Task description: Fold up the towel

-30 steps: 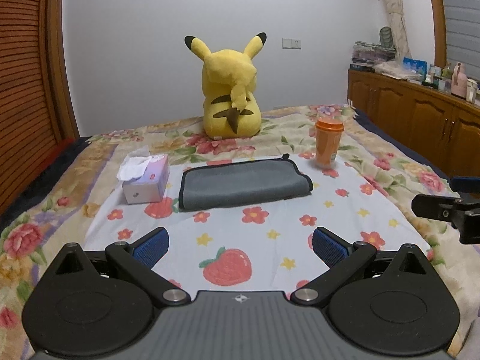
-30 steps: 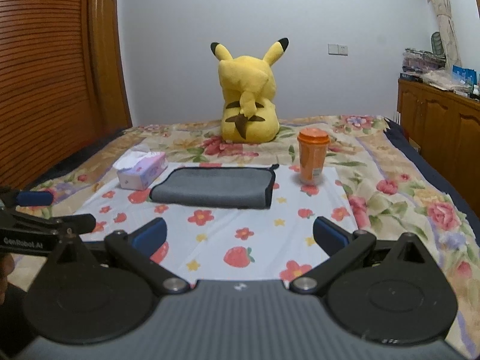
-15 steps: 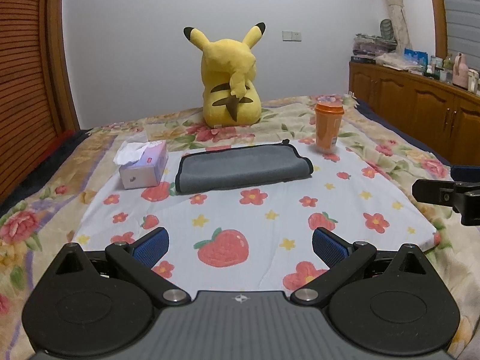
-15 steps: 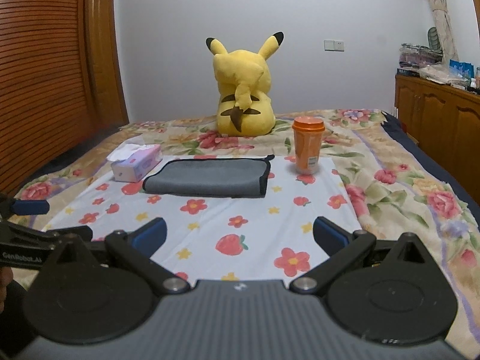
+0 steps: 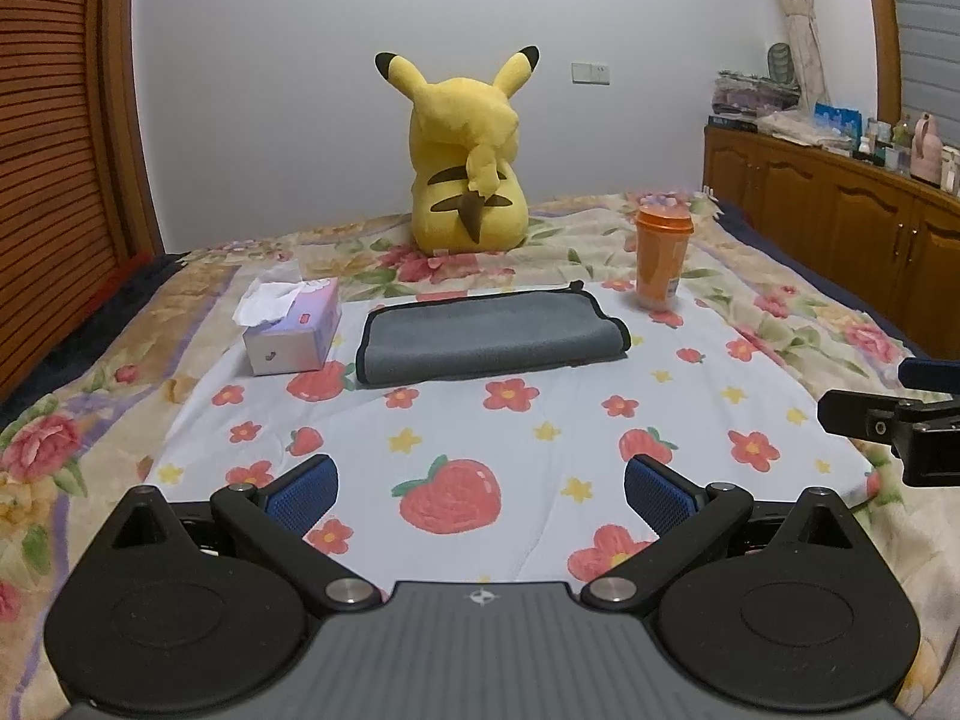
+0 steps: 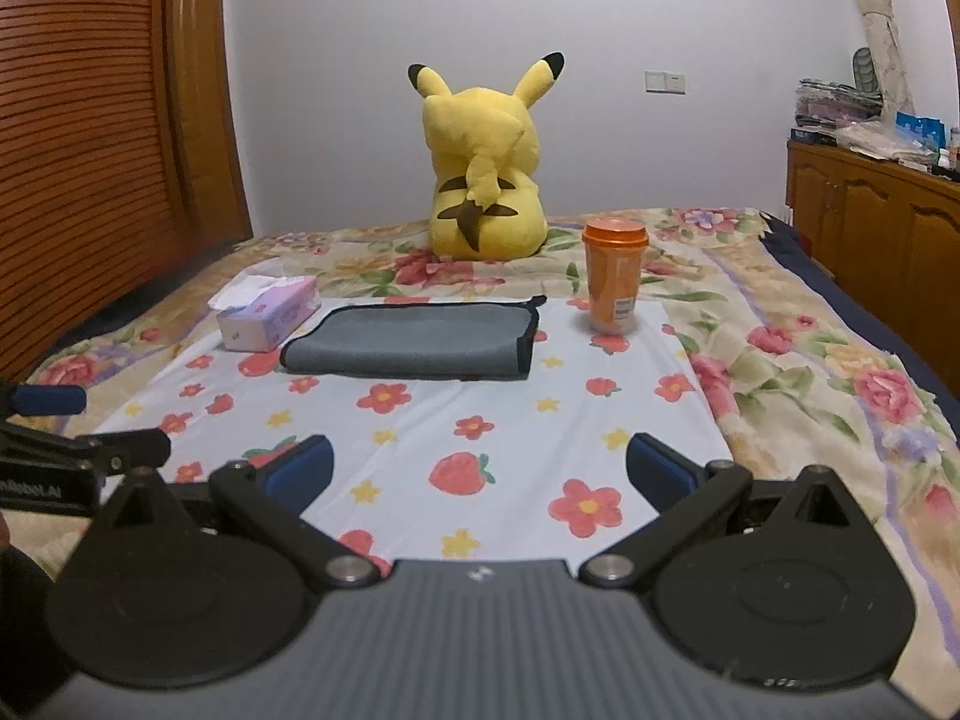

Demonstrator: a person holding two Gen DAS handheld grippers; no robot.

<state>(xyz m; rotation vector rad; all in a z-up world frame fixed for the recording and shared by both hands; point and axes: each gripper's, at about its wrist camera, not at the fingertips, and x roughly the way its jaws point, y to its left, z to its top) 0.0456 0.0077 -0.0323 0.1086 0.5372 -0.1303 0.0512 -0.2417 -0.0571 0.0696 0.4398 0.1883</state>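
A grey towel (image 5: 489, 339) with black trim lies folded flat on the pale flowered cloth (image 5: 600, 432) on the bed; it also shows in the right wrist view (image 6: 414, 345). My left gripper (image 5: 480, 495) is open and empty, well short of the towel. My right gripper (image 6: 477, 468) is open and empty, also well short of it. The right gripper's tips show at the right edge of the left wrist view (image 5: 888, 408), and the left gripper's tips at the left edge of the right wrist view (image 6: 90, 432).
A tissue box (image 5: 294, 330) sits left of the towel and an orange cup (image 5: 660, 258) right of it. A yellow Pikachu plush (image 5: 468, 174) sits behind. Wooden cabinets (image 5: 840, 228) line the right wall, a slatted wooden door (image 6: 90, 150) the left.
Both grippers have pulled back and dropped lower over the bed, so the towel looks farther away. Both stay open.
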